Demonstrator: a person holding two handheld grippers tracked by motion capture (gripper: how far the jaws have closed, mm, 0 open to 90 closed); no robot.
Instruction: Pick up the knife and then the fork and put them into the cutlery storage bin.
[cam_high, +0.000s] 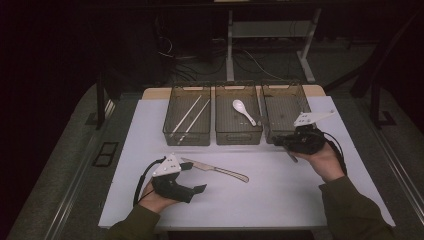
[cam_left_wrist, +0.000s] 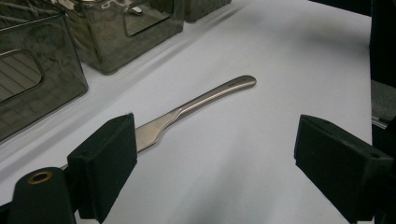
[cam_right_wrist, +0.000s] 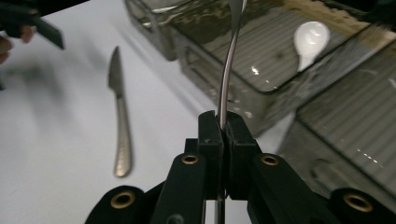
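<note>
We logged the left gripper (cam_high: 192, 177) low over the white table (cam_high: 280, 200), jaws spread wide with nothing between them. The knife (cam_high: 215, 168) lay flat just beyond it, blade end near the left pad (cam_left_wrist: 105, 163), handle pointing toward the middle of the table. Risk as we judged it: closing from there could catch only the thin blade, which might skid or pivot out.

Past the knife stood three bins (cam_high: 238, 120): chopsticks (cam_high: 191, 114) in the left one, a white spoon (cam_high: 243, 111) in the middle one.

The right gripper (cam_high: 281, 141) hovered at the front of the right bin, jaws clamped on the thin stem of a metal utensil (cam_right_wrist: 226, 79). Gripped that narrowly, it could swing, or its far end could knock a bin wall.

The high view gave the layout but lost that utensil against the dark gripper; the right gripper view showed the pinch plainly, though its head ran off the frame, so we could not name it. The left gripper view showed the empty gap.
</note>
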